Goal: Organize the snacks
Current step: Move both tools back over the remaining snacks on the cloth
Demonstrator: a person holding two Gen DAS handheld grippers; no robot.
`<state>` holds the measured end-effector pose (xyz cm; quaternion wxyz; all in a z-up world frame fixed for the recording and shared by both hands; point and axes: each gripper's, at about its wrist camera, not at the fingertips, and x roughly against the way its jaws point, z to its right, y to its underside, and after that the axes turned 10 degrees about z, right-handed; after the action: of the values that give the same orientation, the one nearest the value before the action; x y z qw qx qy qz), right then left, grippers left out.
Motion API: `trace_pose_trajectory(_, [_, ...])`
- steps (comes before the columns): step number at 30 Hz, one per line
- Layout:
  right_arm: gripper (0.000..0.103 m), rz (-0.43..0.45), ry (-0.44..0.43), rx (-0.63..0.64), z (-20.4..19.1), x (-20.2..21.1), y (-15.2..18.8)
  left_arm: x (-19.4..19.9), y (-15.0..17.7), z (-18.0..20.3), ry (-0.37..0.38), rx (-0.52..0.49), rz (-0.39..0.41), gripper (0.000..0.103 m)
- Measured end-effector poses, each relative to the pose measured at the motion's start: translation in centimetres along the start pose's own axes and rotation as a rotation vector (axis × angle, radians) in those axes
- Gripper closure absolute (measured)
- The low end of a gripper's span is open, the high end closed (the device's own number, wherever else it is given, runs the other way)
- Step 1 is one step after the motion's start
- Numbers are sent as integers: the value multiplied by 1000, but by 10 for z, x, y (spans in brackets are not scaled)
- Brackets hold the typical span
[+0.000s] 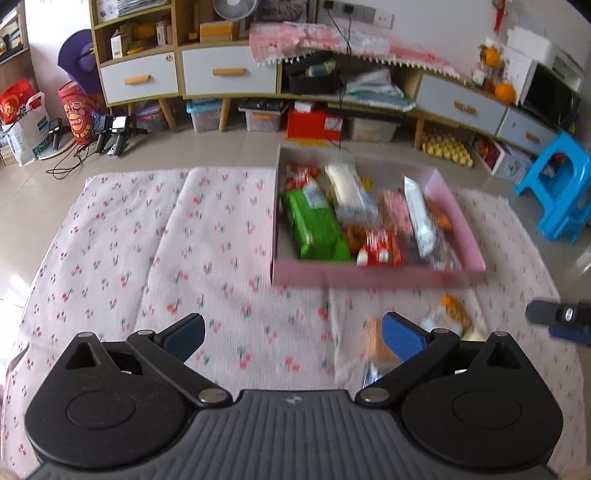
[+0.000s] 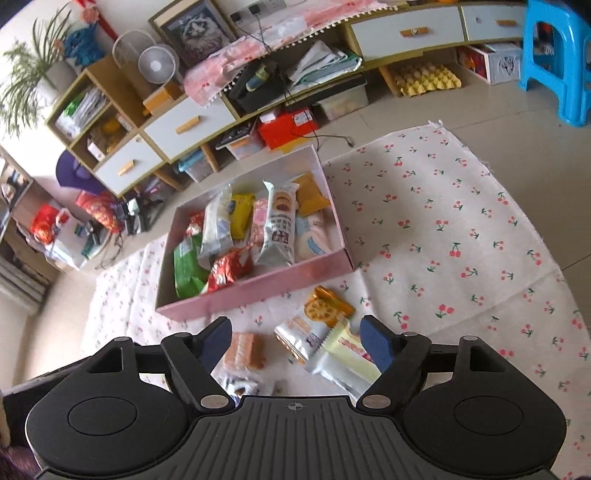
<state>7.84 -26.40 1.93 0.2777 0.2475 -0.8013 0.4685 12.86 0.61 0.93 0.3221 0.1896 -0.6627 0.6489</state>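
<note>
A shallow pink box (image 1: 373,277) (image 2: 258,291) on the cherry-print cloth holds several snack packets, among them a green bag (image 1: 314,225) (image 2: 186,266) and a red packet (image 1: 380,253) (image 2: 229,267). Loose packets lie on the cloth in front of it: an orange cracker packet (image 2: 327,308) (image 1: 452,314), a white-yellow packet (image 2: 345,356), a silver packet (image 2: 299,336) and a brown wafer packet (image 2: 245,350) (image 1: 376,341). My left gripper (image 1: 293,336) is open and empty, left of the loose packets. My right gripper (image 2: 295,341) is open and empty above them; it also shows in the left wrist view (image 1: 554,317).
The cherry-print cloth (image 1: 147,240) (image 2: 461,221) covers the tiled floor. A long cabinet with drawers (image 1: 229,74) (image 2: 406,33) stands behind, with storage bins and a red box (image 1: 314,123) beneath. A blue plastic stool (image 1: 557,184) (image 2: 554,66) is at the right.
</note>
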Motion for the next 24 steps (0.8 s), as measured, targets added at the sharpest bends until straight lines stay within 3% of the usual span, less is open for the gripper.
trace_pose_trajectory(6, [21, 5, 17, 94, -5, 5, 15, 3, 16, 2, 10, -22, 7, 1])
trace_pose_trajectory(12, [21, 25, 94, 271, -9, 7, 30, 11, 35, 5, 36, -18, 28, 1])
trace_pose_trajectory(17, [21, -13, 114, 202, 6, 3, 26, 6, 41, 12, 63, -30, 12, 1])
trace_pose_trajectory(24, [21, -86, 240, 154, 24, -13, 31, -9, 55, 24, 112, -64, -14, 1])
